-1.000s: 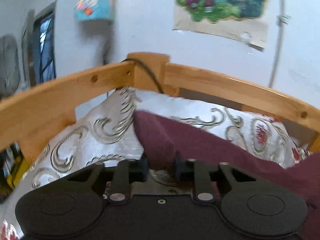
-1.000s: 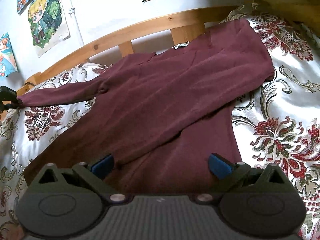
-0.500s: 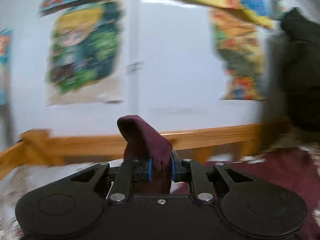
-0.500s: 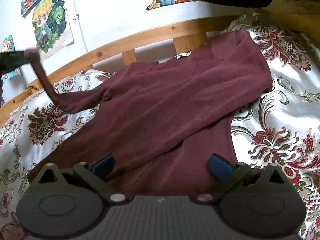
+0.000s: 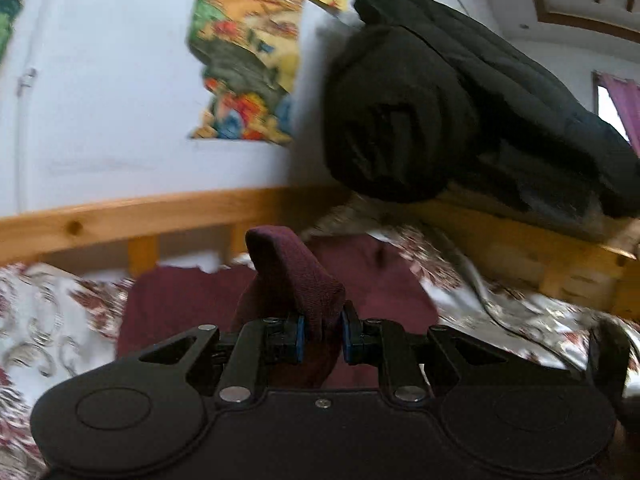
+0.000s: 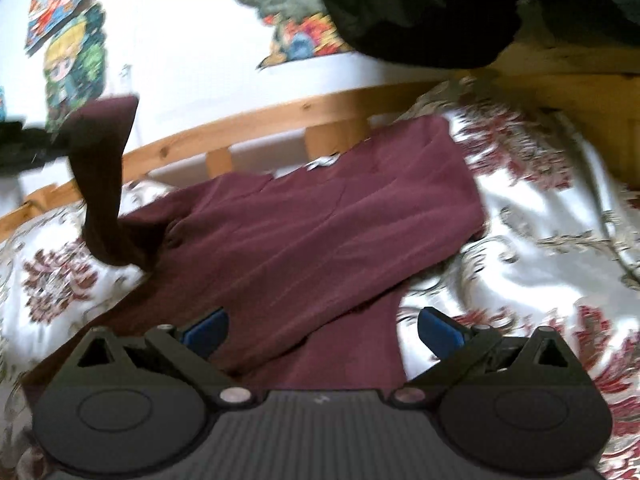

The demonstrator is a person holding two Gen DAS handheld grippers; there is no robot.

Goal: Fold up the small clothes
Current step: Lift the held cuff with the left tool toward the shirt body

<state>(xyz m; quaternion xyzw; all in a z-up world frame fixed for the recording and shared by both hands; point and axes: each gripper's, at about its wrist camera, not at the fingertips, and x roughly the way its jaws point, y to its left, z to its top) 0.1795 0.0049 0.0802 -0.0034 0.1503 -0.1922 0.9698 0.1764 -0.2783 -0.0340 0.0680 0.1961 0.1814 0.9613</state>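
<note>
The maroon long-sleeved top (image 6: 320,232) lies spread on the floral satin bedspread (image 6: 540,240), ahead of the right gripper (image 6: 322,330), whose wide-apart fingers hover over its near hem. Its one sleeve (image 6: 104,184) rises left of the body to the left gripper (image 5: 322,338), pinched between the pads. Behind the top runs the wooden bed rail (image 6: 256,124); above it, to the right, hangs a black padded jacket (image 5: 460,112).

Maroon sweater (image 6: 320,232) lies flat on bedspread, one sleeve (image 6: 104,176) apparently lifted upright.
</note>
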